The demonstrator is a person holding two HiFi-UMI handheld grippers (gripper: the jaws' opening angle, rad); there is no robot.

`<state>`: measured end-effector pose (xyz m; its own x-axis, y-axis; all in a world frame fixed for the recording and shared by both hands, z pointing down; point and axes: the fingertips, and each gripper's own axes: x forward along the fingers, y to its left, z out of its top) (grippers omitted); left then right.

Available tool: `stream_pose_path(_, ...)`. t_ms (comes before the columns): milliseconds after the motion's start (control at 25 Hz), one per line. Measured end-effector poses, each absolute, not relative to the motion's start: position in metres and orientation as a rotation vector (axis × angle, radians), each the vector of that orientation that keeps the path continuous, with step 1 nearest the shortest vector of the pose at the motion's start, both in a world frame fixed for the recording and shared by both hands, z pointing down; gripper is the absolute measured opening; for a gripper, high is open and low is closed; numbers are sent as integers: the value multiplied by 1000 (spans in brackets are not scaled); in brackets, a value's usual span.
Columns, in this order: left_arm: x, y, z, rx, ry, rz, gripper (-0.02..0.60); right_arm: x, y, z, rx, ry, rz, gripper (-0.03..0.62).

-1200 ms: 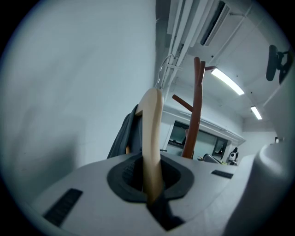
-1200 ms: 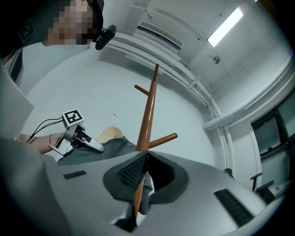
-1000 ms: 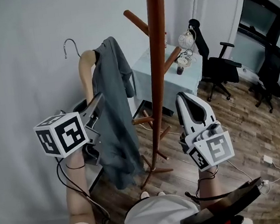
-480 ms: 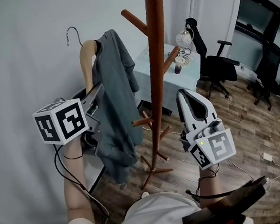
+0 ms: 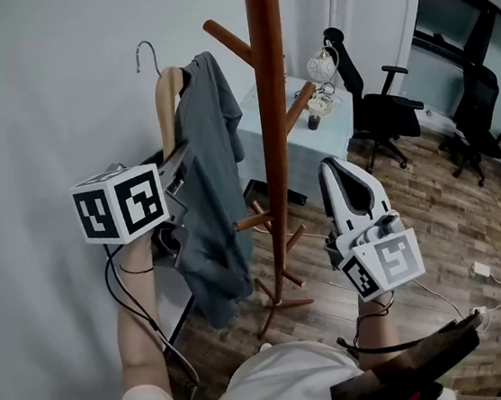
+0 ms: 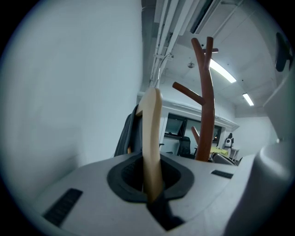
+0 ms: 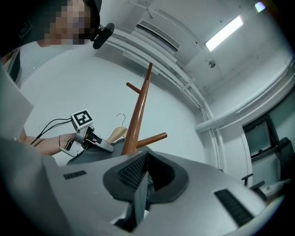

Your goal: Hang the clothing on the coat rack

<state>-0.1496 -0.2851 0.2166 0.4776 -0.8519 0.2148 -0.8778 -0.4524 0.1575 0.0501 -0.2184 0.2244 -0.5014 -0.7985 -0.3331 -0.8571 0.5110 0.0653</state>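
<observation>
Holding a wooden hanger (image 5: 165, 101) upright, the left gripper (image 5: 174, 169) has its jaws closed narrowly on the hanger's lower arm. A grey shirt (image 5: 214, 181) is draped over the hanger's upper end and hangs down beside the coat rack (image 5: 272, 138), near its pole but not on any peg. The hanger's metal hook (image 5: 149, 55) points up, free in the air. The right gripper (image 5: 336, 170) is raised on the rack's other side, jaws pressed together with nothing between them.
</observation>
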Motion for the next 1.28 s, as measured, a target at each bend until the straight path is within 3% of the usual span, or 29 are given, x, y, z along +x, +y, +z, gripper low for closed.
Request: stream_pose_path(1280, -106, -318, 206, 2627, -1423, 337, 29, 63, -221, 227, -1449, 2435, 313, 20)
